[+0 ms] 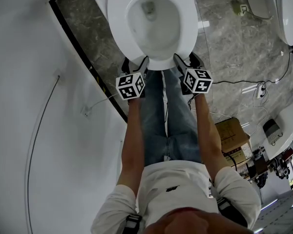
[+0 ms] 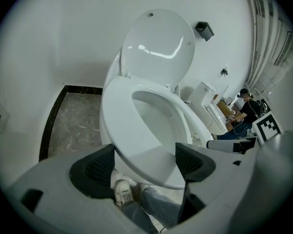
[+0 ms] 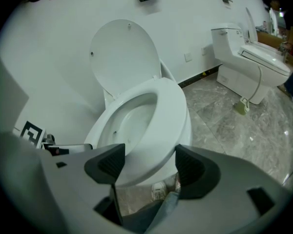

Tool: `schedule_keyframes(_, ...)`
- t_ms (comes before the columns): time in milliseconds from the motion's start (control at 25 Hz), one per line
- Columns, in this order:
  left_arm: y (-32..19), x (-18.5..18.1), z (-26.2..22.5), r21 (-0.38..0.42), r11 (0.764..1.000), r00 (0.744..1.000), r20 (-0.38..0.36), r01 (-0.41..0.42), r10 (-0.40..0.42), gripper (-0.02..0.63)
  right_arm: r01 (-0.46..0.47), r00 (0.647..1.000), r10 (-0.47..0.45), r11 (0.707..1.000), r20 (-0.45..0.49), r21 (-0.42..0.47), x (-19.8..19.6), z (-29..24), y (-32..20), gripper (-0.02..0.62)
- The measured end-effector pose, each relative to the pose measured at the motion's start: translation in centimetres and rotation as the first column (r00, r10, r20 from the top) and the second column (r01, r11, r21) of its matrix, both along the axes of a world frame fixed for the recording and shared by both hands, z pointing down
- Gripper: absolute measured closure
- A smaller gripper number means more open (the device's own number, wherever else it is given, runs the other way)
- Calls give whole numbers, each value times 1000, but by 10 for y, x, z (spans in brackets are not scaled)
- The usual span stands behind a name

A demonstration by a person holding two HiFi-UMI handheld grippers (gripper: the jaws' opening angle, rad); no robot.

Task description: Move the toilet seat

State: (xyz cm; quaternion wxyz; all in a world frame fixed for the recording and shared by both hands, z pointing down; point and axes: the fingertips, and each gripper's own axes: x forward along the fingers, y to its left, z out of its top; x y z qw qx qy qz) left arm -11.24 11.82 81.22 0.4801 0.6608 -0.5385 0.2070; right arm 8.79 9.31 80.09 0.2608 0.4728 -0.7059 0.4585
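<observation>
Both tongs spread at the toilet seat (image 1: 118, 28) front
The seat lay down on the bowl (image 1: 151, 21), lid (image 2: 158, 48) upright behind; left tongs (image 2: 144, 162) and right tongs (image 3: 144, 165) gaped around its front rim, another toilet (image 3: 249, 52) nearby.

We stand before the toilet seat (image 1: 118, 23), our legs (image 1: 168, 116) just under its front rim. That rim lies between the parted jaws of our left gripper (image 2: 144, 164) on its left and our right gripper (image 3: 149, 167) on its right. The lid (image 2: 158, 50) stands upright behind. A second toilet (image 3: 249, 57) stands to our right
</observation>
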Motion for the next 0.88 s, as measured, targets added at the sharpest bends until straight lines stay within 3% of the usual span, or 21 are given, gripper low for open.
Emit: schedule_keyframes(880, -21, -7, -70, 119, 987, 991, -93, 106, -95, 242, -61, 997, 56, 995, 54, 83, -5, -75, -24, 270)
